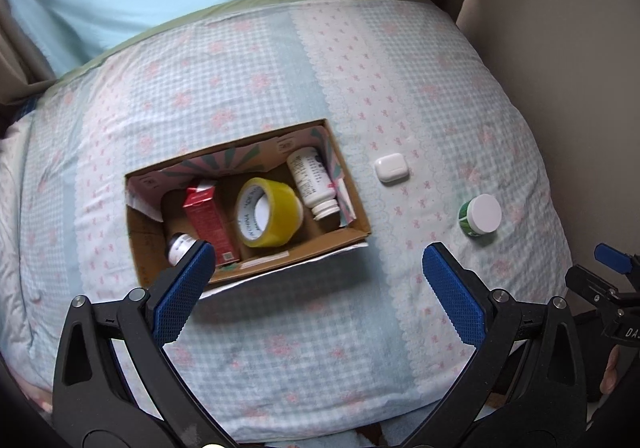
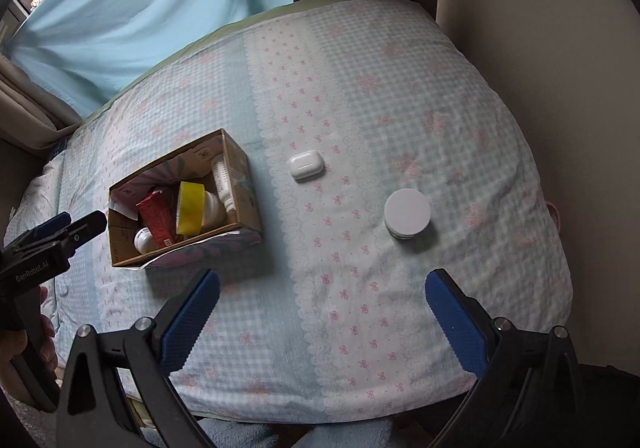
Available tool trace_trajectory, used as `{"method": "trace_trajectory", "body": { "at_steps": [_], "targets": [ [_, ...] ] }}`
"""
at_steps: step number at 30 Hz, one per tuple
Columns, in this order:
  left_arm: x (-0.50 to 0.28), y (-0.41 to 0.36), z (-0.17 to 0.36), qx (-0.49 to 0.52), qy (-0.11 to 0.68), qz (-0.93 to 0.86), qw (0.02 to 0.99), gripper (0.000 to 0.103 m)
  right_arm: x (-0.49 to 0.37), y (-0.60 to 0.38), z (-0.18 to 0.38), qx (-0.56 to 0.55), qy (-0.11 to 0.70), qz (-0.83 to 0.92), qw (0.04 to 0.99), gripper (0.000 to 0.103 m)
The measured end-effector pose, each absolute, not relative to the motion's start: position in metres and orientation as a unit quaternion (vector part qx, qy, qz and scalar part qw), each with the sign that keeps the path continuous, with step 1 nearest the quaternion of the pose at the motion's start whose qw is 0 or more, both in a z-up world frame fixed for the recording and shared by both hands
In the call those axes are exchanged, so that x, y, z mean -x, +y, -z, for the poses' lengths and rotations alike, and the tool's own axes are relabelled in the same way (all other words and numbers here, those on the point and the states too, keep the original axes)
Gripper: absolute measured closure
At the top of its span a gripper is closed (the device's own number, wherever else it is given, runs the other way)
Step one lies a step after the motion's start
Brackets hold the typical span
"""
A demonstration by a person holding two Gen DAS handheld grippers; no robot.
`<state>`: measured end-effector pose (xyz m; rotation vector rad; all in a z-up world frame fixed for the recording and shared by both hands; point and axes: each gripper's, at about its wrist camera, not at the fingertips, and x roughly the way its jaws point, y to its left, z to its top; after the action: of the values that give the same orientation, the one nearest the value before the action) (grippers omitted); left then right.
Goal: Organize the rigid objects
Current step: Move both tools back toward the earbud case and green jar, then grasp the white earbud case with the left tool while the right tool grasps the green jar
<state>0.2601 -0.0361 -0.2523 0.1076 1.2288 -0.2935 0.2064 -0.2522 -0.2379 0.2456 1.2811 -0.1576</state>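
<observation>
Right gripper [image 2: 322,294]: black frame, blue ribbed pads, jaws spread wide, holding nothing; hovers over the near part of the bed, the two loose items beyond it.

Left gripper [image 1: 318,268]: same make, jaws likewise wide apart and empty; poised at the near edge of the box, its left pad overlapping the box's near-left corner in view.

Item 1: small white rounded earbud case [image 2: 306,165], lying flat on the cover just right of the box, apart from it.

Item 2: round jar with white lid and green label [image 2: 407,213], upright, further right and nearer, well apart from the case.

Item 3: open brown cardboard box with patterned paper lining [image 1: 352,204], left of centre. Contents: white pill bottle [image 1: 314,182] lying at the right end; roll of yellow-clear packing tape [image 1: 269,212] on edge, centre; red carton [image 1: 210,218] leaning beside it; small white-capped bottle [image 1: 179,246] at the near-left corner.

Support: soft quilt in pale blue gingham with pink bows [image 2: 360,96]; light blue curtain [image 2: 140,0] at far side.

Risks, judged: the padded quilt gives under pressure, so a descending grip may tip the jar or push the smooth case away; the crowded box leaves little room, and a dropped item may knock the tape roll over.
</observation>
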Motion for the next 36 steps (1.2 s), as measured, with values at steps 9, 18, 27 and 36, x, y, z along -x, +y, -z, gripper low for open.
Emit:
{"method": "trace_trajectory", "body": {
  "at_steps": [9,18,27,36],
  "targets": [
    [-0.298,-0.161,0.296,-0.093,0.603,0.147,0.779,0.0,-0.19,-0.341,0.279,-0.142,0.608,0.098,0.775,0.001],
    [-0.332,-0.203,0.373,-0.085,0.651,0.117,0.745,0.0,-0.221,-0.371,0.336,-0.147,0.623,0.08,0.764,0.001],
    [-0.348,-0.222,0.458,-0.026,0.644,0.061,0.762,0.0,-0.241,-0.367,0.41,-0.086,0.62,0.054,0.778,0.001],
    [-0.355,-0.214,0.506,-0.005,0.619,0.033,0.784,0.008,-0.248,-0.358,0.445,-0.018,0.58,0.017,0.814,0.006]
  ]
}}
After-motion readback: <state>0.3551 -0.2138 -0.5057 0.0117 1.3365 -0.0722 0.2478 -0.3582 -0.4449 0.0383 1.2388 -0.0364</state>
